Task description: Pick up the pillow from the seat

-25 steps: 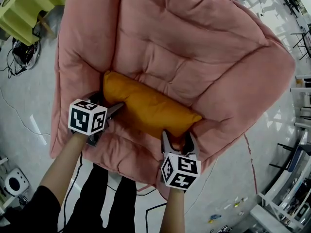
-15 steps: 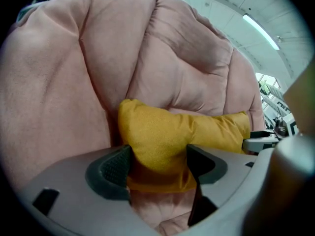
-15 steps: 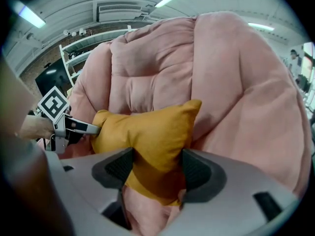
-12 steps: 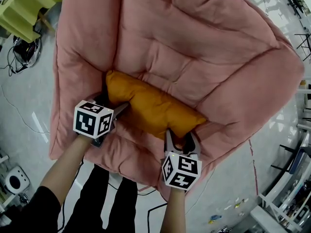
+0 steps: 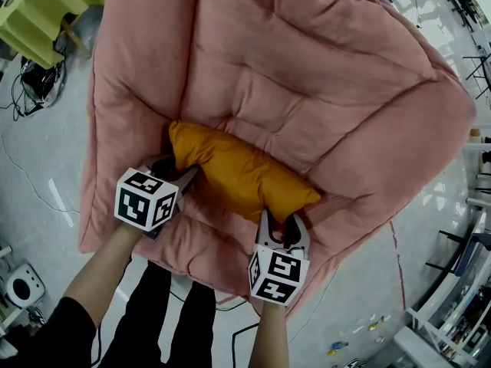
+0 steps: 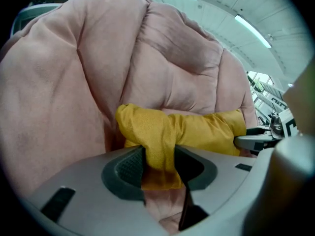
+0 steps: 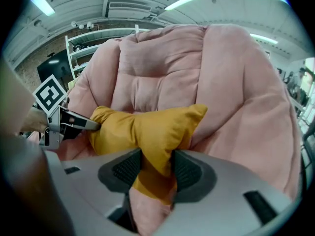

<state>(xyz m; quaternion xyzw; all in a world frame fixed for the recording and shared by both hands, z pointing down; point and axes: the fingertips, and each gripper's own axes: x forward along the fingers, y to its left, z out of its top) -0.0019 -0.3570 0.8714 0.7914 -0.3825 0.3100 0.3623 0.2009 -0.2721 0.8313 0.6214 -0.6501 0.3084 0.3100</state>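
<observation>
The orange-yellow pillow [image 5: 238,171] is shown lying crosswise on the pink cushioned seat [image 5: 192,236], tucked against the foot of the quilted backrest [image 5: 307,75] and gripped at both ends. Its left end is pinched by the left gripper [image 5: 179,173], whose jaws have just been closing and are pressed onto a bunched fold of the fabric, as seen in the left gripper view. The right end is taken in the same way by the right gripper [image 5: 282,222], whose jaws have likewise just been closing; a gathered corner of the cloth is squeezed between the ribbed pads [image 7: 129,168]. The pillow's middle sags slightly between the two grips and is borne by the seat. A marker cube is carried on each tool, the left one [image 5: 146,198] just beside the pillow's end and the right one [image 5: 278,274] over the seat's front edge. Two bare forearms [image 5: 100,271] are extended from the lower edge of the head view. A pale floor [image 5: 31,152] surrounds the chair. Yellow-green furniture [image 5: 38,14] and cables [image 5: 19,98] are seen at upper left.
</observation>
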